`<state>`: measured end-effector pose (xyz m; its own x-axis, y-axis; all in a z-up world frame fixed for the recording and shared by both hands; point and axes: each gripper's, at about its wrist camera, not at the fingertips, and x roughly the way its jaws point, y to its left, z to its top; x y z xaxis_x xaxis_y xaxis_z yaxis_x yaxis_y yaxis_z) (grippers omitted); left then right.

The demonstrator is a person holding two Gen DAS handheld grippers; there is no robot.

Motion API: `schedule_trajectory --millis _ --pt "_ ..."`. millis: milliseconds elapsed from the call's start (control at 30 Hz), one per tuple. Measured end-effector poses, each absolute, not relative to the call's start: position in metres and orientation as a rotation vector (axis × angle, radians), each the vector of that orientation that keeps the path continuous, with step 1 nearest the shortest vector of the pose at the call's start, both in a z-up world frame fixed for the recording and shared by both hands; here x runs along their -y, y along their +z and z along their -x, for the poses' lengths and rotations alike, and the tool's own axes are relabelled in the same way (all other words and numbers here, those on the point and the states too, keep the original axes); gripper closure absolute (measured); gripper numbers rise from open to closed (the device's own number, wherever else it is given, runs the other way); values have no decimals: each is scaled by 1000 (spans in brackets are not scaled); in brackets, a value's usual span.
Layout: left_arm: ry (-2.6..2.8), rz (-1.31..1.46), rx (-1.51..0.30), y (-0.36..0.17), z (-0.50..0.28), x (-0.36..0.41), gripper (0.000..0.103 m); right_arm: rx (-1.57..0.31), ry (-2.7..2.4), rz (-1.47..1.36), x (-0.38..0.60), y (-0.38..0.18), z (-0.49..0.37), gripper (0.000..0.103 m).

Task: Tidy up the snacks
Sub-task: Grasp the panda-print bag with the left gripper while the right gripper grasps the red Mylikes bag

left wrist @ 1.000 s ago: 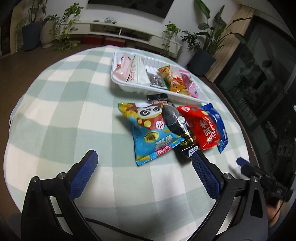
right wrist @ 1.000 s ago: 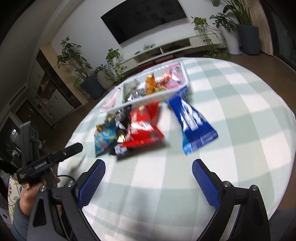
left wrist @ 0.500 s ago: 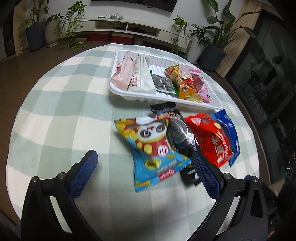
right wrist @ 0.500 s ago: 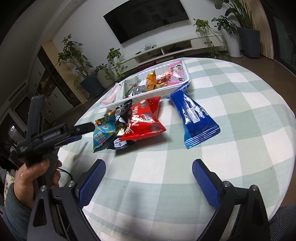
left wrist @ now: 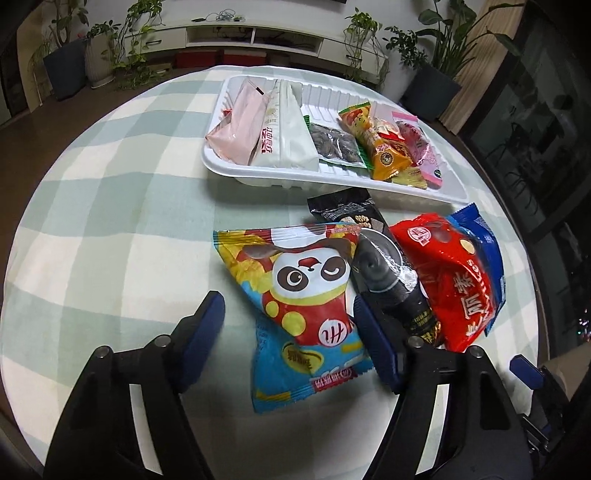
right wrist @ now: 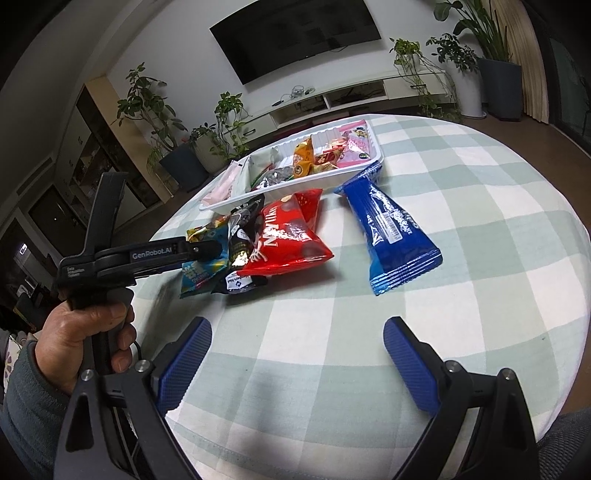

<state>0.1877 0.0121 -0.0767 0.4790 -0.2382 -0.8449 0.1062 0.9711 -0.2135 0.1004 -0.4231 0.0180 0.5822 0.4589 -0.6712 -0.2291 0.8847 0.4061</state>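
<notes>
Panda snack bag (left wrist: pixel 306 295) lies between closing left gripper (left wrist: pixel 291 332) jaws, black packet (left wrist: pixel 391 280) crowding alongside.

**A home living room**

A flat-screen television (right wrist: pixel 295 35) hangs on a white wall above a long, low white media console (right wrist: pixel 354 98) with open shelves. Potted houseplants (right wrist: pixel 155 122) stand along the wall and in the corners. A round table with a green-and-white checked tablecloth (right wrist: pixel 461 206) sits on brown wood flooring, and dark glass-fronted cabinets (right wrist: pixel 92 147) line one side.
</notes>
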Motion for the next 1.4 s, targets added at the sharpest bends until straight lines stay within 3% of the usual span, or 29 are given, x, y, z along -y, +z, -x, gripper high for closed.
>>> schedule_trajectory --millis 133,300,833,933,1400 --pt "-234 122 -1050 -77 -193 -12 61 -867 407 -284 422 19 -101 6" --pt "-259 84 -1039 -78 -191 -12 67 -858 407 -267 420 27 -103 6" --pt "-359 132 -984 -63 -141 -32 69 -944 409 -67 378 46 -188 8" --pt "-363 146 -975 -61 -134 -35 69 -1015 410 -65 371 35 -208 19" --pt "-369 162 -987 -66 -130 -37 69 -1134 400 2 350 5 -235 42"
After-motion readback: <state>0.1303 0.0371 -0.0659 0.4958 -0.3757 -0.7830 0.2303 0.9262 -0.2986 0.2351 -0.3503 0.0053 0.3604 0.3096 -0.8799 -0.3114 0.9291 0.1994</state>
